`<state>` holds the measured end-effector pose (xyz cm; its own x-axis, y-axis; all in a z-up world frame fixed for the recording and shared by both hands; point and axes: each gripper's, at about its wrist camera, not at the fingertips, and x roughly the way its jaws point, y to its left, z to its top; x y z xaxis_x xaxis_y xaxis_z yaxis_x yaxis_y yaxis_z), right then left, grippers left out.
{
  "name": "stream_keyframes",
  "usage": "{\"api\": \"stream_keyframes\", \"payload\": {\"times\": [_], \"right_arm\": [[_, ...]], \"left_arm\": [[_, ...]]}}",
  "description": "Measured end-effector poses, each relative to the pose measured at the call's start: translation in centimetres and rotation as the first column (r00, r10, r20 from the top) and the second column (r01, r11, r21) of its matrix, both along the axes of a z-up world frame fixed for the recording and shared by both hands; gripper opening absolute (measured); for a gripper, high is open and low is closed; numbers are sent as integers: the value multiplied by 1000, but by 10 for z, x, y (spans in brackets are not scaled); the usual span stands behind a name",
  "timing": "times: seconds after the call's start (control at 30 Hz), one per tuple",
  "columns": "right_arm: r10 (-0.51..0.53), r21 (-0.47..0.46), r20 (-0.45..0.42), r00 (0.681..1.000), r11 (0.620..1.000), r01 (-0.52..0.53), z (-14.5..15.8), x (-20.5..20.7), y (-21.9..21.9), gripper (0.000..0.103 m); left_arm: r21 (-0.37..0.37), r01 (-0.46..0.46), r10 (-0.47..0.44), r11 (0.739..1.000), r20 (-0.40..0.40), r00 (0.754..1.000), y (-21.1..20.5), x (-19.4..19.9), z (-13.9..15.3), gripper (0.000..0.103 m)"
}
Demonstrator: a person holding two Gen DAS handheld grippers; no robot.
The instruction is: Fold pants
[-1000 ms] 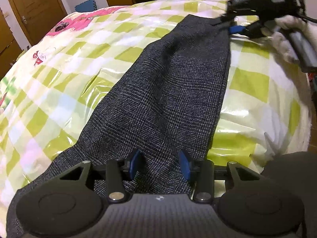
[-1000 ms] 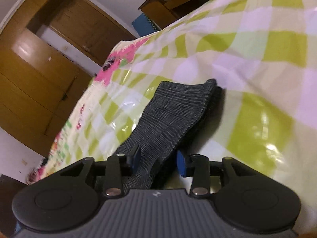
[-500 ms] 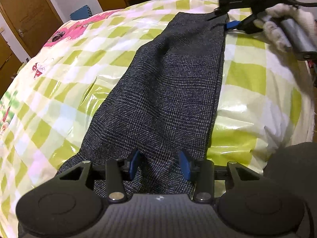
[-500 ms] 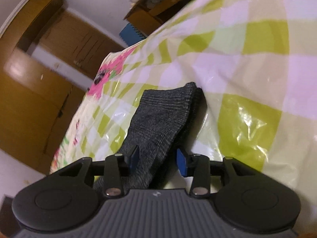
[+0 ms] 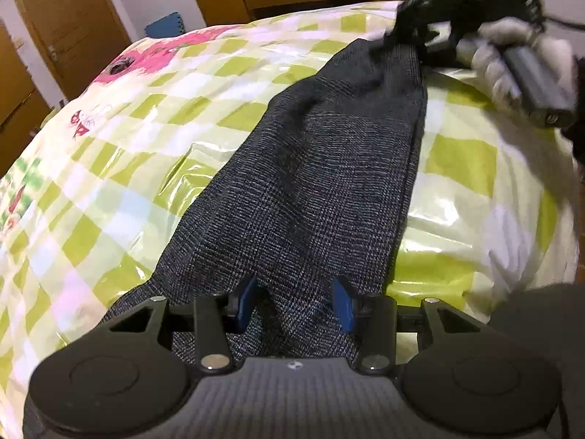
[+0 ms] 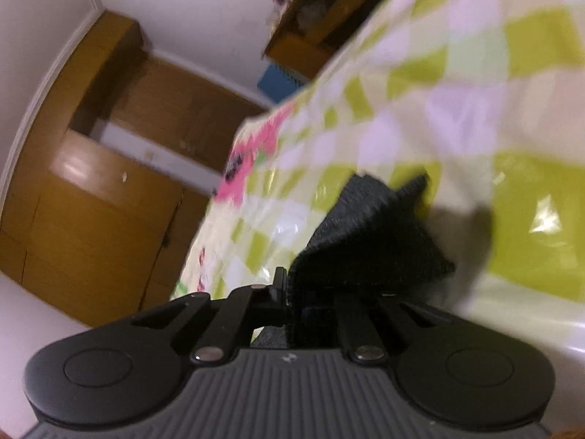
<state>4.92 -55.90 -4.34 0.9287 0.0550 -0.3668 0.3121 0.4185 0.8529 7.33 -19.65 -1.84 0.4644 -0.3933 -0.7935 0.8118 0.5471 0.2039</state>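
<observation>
Grey pants (image 5: 314, 183) pinched by right gripper (image 6: 310, 300); labels unreadable.

Right claw (image 6: 314, 303) now closing on the far end of the pants (image 5: 310, 197): its fingers, apart half a second ago with blue pads showing on either side of the cloth, are now standing drawn together with dark fabric bunched between them. The gripped end, earlier lying flat on the bed cover (image 5: 120, 146), is rising into a peaked fold (image 6: 376, 234) and casting a shadow on the checked surface. In the left wrist view, the far hem is puckering at the right claw (image 5: 413, 36), and the gloved hand (image 5: 512, 55) is blurring. The right wrist view is tilting further, showing more of the wardrobe (image 6: 102, 197)
</observation>
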Motion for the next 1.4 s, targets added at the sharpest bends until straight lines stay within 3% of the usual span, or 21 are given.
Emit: {"api": "stream_keyframes", "payload": {"times": [0.07, 0.13, 0.2, 0.23, 0.3, 0.4, 0.47, 0.53, 0.67, 0.73, 0.8, 0.87, 0.97, 1.07, 1.17, 1.27, 1.3, 1.4], "right_arm": [[51, 46, -56, 997, 998, -48, -17, 21, -2, 14], [27, 111, -64, 998, 994, -20, -30, 28, -6, 6], [-13, 216, 8, 1000, 976, 11, -30, 20, -17, 5], [-33, 225, 44, 998, 974, 23, -24, 13, -22, 5], [-50, 188, 89, 995, 982, 33, -4, -2, -31, 5], [-94, 116, 113, 989, 990, 81, 15, -27, -44, 5], [-133, 109, 53, 990, 986, 126, 8, -34, -54, 5], [-131, 74, -11, 991, 989, 132, 8, -34, -58, 5], [-91, -55, 23, 996, 994, 92, 46, -35, -40, 5], [-32, -157, 50, 998, 987, 40, 75, -26, -20, 5], [44, -194, 99, 994, 981, -24, 101, -13, 4, 5], [108, -201, 136, 985, 976, -79, 123, 1, 29, 5], [206, -218, 175, 963, 962, -166, 149, 17, 72, 5], [314, -286, 164, 935, 923, -259, 171, 30, 117, 5], [390, -311, 147, 909, 891, -331, 181, 40, 163, 5], [459, -316, 117, 881, 858, -405, 179, 44, 202, 5], [489, -323, 97, 867, 839, -437, 177, 48, 217, 5], [584, -339, 26, 811, 769, -542, 165, 59, 273, 5]], "left_arm": [[2, -20, 20, 1000, 0, 1000, -1, 2, -3, 62], [6, -41, 41, 999, -8, 999, -3, 2, -2, 61], [2, -42, 42, 999, -2, 999, -7, -1, 2, 61], [-6, -32, 32, 999, 5, 999, -10, -2, 4, 61], [-35, -7, 7, 999, 9, 1000, -20, -4, 6, 61], [-83, -21, 16, 996, -50, 999, -39, -2, -4, 62], [-98, -30, 25, 995, -55, 998, -43, -3, -6, 62], [-131, -42, 34, 991, -59, 998, -32, -4, 4, 63], [-180, -135, 135, 974, -9, 991, 13, -10, 24, 65], [-156, -197, 208, 968, 54, 977, 34, -13, 22, 71], [-95, -255, 263, 962, 91, 960, 48, -12, 4, 71], [-83, -289, 288, 954, -19, 957, 61, -3, -17, 71], [-177, -341, 330, 923, -87, 940, 79, 2, -9, 71], [-274, -366, 387, 889, 27, 922, 105, -14, 13, 72], [-309, -414, 465, 856, 115, 878, 140, -28, 20, 74], [-219, -544, 568, 810, 62, 821, 173, -25, 0, 76], [-204, -564, 580, 800, 26, 814, 182, -24, -8, 77], [-289, -620, 627, 729, -80, 775, 214, -30, -6, 77]]}}
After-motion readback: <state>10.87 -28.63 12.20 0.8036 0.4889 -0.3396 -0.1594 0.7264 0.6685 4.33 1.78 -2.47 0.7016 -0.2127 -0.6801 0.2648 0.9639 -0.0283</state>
